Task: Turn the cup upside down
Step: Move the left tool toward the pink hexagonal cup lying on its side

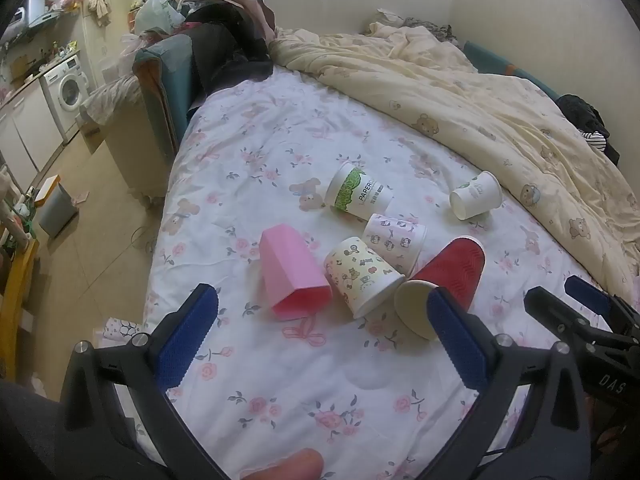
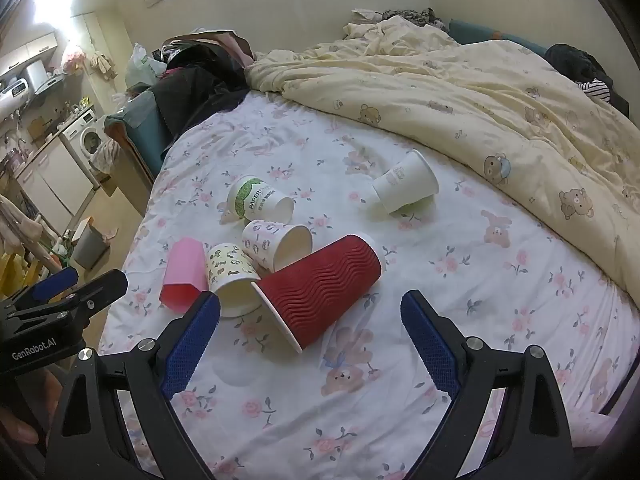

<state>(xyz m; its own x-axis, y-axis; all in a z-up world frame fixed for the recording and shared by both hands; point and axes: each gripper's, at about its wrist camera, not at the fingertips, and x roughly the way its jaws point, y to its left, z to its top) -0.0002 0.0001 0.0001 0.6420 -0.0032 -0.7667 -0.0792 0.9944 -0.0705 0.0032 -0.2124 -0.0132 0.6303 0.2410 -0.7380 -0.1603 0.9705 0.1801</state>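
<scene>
Several cups lie on their sides on a floral bed sheet (image 1: 280,148). A red ribbed cup (image 1: 444,280) (image 2: 320,284) lies nearest, mouth toward me. Beside it are a yellow cartoon cup (image 1: 360,276) (image 2: 230,276), a pink plastic cup (image 1: 290,276) (image 2: 182,276), a white printed cup (image 1: 394,240) (image 2: 276,242), a green-and-white paper cup (image 1: 358,192) (image 2: 258,200) and a plain white cup (image 1: 476,196) (image 2: 406,184). My left gripper (image 1: 320,316) is open and empty in front of the pink and yellow cups. My right gripper (image 2: 310,312) is open and empty, just before the red cup.
A rumpled cream duvet (image 1: 460,92) covers the bed's back and right. Dark clothes (image 1: 224,48) pile at the far left corner. The bed's left edge drops to the floor, with a grey bin (image 1: 56,208) and a washing machine (image 1: 68,88) beyond.
</scene>
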